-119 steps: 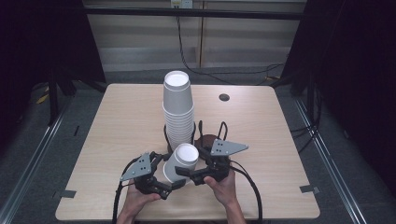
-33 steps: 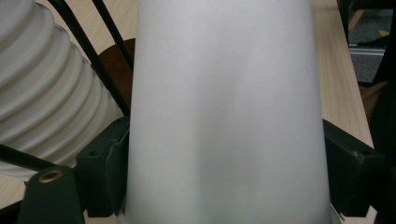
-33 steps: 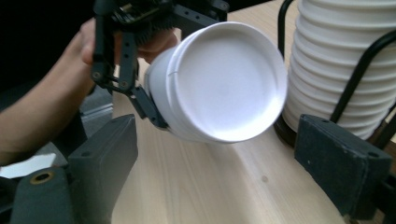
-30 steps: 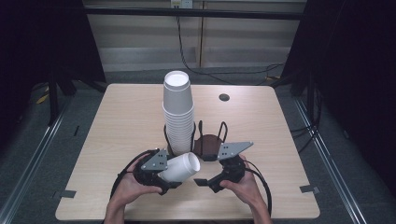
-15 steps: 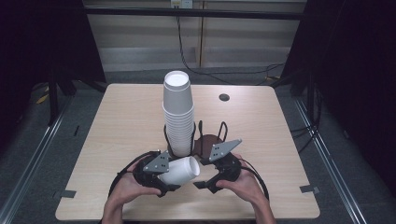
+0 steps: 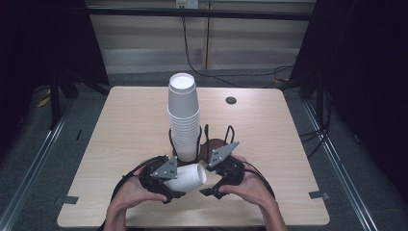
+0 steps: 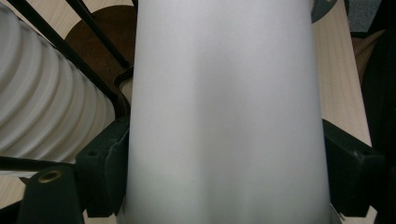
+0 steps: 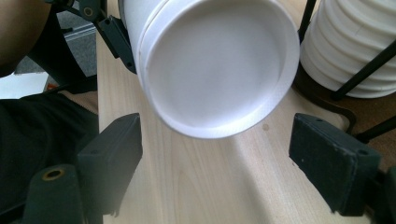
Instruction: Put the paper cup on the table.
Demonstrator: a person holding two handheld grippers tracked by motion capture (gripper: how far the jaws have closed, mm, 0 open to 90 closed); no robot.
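A single white paper cup [image 6: 188, 177] lies on its side just above the table, with my left gripper [image 6: 162, 179] shut on its wall. In the left gripper view the cup [image 7: 226, 107] stands between both jaws of my left gripper [image 7: 226, 163], which press its sides. My right gripper [image 6: 217, 179] is open at the cup's right end. In the right gripper view the cup's round end [image 8: 215, 65] faces the camera, and my right gripper [image 8: 219, 147] has a jaw on either side, neither touching it. A tall stack of white cups [image 6: 183, 118] stands behind.
The stack sits in a black wire holder [image 6: 207, 137] on a round brown base [image 6: 215, 144], close behind both grippers. A small dark hole [image 6: 231, 100] marks the wooden table [image 6: 125, 125] at the back right. Tape strips [image 6: 318, 194] lie near the front corners.
The cup has gone from upright to lying sideways in my left gripper. My right gripper has moved in toward the cup's right end with its jaws apart.
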